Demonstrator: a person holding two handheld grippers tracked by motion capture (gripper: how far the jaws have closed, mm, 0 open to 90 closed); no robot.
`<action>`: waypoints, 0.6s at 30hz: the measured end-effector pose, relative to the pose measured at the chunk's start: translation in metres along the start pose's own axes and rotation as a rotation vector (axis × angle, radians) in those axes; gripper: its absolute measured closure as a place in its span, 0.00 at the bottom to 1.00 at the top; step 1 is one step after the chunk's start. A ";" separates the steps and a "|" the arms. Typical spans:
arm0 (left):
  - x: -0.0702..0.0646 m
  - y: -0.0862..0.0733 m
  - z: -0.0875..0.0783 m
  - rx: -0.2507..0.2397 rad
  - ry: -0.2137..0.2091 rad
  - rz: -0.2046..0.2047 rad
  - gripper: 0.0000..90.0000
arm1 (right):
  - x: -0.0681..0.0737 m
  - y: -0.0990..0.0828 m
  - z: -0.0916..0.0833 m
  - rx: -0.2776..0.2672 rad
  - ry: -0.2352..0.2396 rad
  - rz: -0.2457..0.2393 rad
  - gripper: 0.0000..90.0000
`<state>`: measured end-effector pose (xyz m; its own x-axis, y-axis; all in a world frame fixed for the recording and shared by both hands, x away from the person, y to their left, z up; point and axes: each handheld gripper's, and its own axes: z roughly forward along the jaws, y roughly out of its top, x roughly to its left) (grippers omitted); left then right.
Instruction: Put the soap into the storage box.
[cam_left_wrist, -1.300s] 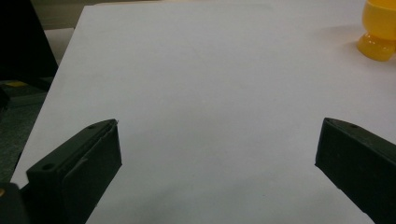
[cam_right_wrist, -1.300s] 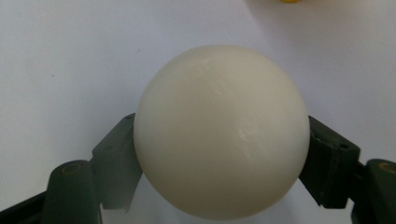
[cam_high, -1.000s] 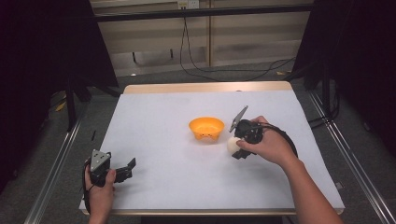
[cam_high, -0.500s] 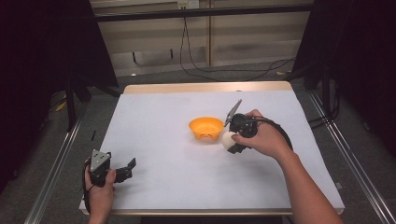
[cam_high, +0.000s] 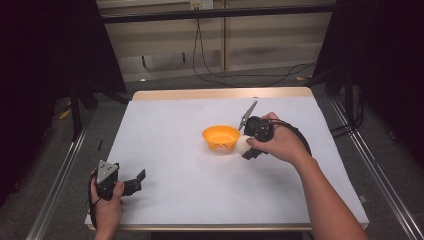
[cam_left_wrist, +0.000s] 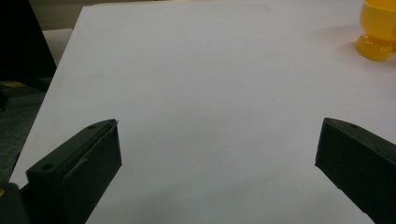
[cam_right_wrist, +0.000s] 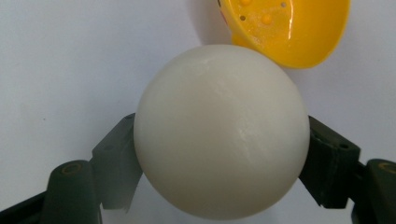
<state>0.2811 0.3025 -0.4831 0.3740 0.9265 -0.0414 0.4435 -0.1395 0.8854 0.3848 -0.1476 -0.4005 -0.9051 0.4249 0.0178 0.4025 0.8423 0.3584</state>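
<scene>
Ball (cam_right_wrist: 222, 133), white and round (so no long axis or heading to give), sits clamped in your right claw (cam_high: 243, 147), just beside the orange bowl (cam_high: 220, 137) mid-counter (cam_high: 170, 120). Nearest you, your left claw (cam_high: 136, 181) rests wide apart, holding nothing, at the counter's front-left corner.

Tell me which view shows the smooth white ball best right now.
The right gripper view: the smooth white ball is close up, clamped between the right gripper jaws. The high view shows it small beside the orange plastic bowl.
</scene>
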 end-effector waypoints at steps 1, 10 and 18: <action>0.000 0.000 0.000 0.000 0.000 0.000 0.00 | -0.001 0.001 0.000 0.003 0.001 -0.006 0.27; 0.000 0.000 0.000 -0.001 0.002 -0.004 0.00 | -0.006 0.019 -0.001 -0.001 0.006 -0.013 0.27; 0.000 0.000 0.000 -0.005 0.000 -0.015 0.00 | -0.010 0.035 0.002 -0.002 0.004 -0.024 0.27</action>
<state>0.2810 0.3027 -0.4833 0.3678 0.9283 -0.0545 0.4449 -0.1242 0.8869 0.4080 -0.1218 -0.3895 -0.9152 0.4029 0.0131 0.3801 0.8518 0.3604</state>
